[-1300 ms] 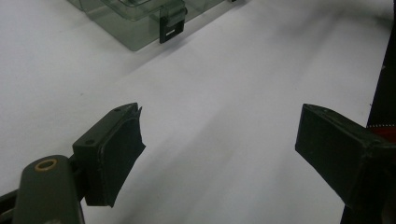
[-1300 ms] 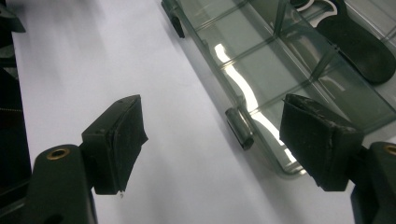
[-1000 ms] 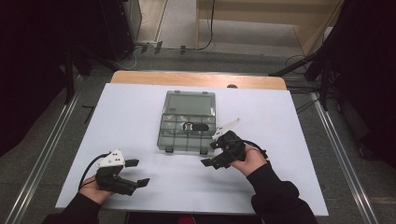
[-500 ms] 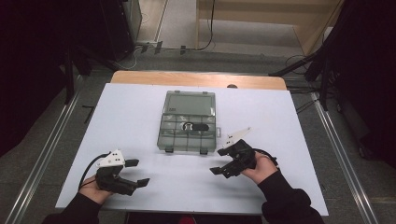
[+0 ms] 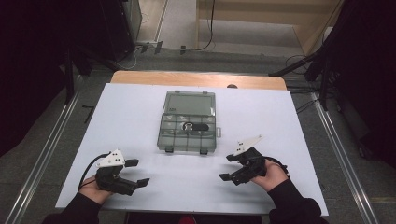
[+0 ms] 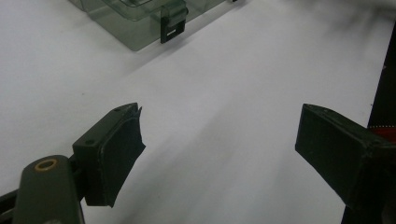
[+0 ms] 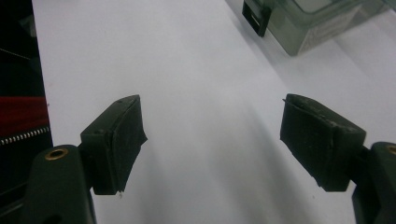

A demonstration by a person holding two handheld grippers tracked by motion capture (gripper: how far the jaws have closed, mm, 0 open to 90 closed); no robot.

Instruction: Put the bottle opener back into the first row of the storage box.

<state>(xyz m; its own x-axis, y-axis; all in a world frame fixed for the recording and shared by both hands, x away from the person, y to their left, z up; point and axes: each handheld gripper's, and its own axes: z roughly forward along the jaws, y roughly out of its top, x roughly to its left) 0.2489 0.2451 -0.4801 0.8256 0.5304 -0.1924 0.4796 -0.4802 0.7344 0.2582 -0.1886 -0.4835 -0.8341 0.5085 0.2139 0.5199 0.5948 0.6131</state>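
Note:
A smoky clear plastic compartment box [image 5: 188, 122] lies shut in the middle of the white table [image 5: 140, 107], two black latches on its near side. A corner of the box [image 6: 135, 23] with one latch shows at the top of the left gripper view, and a corner of the box [image 7: 308, 23] at the top right of the right gripper view. My left gripper [image 5: 140, 172] rests near the front left edge, open and holding nothing. My right gripper [image 5: 229, 167] sits at the front right, open and holding nothing, its jaws pointing left.
A wooden strip [image 5: 196, 78] runs along the table's far edge. Metal rails [image 5: 42, 154] flank the table on both sides. Cables [image 5: 299, 60] lie on the floor behind it. White surface lies between the two grippers and the box.
My right gripper has drawn back from the box's right front corner toward the front right of the table. The left gripper has stayed put.

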